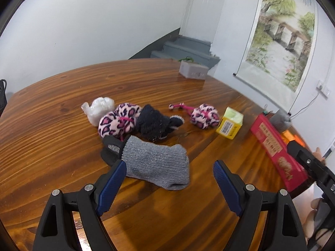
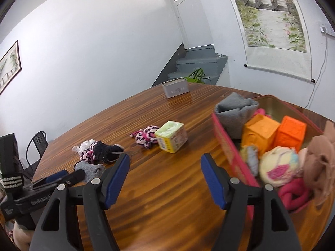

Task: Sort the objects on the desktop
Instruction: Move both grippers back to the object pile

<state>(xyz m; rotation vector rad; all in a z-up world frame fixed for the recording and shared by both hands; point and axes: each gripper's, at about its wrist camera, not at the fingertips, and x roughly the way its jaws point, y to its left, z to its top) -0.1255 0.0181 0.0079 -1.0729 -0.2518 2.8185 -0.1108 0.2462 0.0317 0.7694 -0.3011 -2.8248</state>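
My left gripper (image 1: 170, 172) is open and empty, its jaws either side of the near end of a grey sock (image 1: 156, 162) lying flat on the wooden table (image 1: 52, 136). Behind it lie a dark fuzzy sock (image 1: 155, 122), two pink leopard-print bundles (image 1: 117, 122) (image 1: 205, 116), a white plastic wad (image 1: 99, 109) and a yellow tissue pack (image 1: 230, 123). My right gripper (image 2: 165, 165) is open and empty above bare table, left of a red box (image 2: 228, 146) that holds orange blocks (image 2: 291, 133), a grey sock (image 2: 234, 113) and soft items. The tissue pack (image 2: 172, 139) lies ahead.
A small grey box (image 1: 193, 69) stands at the table's far edge, also in the right wrist view (image 2: 175, 87). A mesh pen holder (image 1: 280, 120) stands behind the red box (image 1: 278, 148). A black chair (image 2: 37, 144) is beyond the table's left edge.
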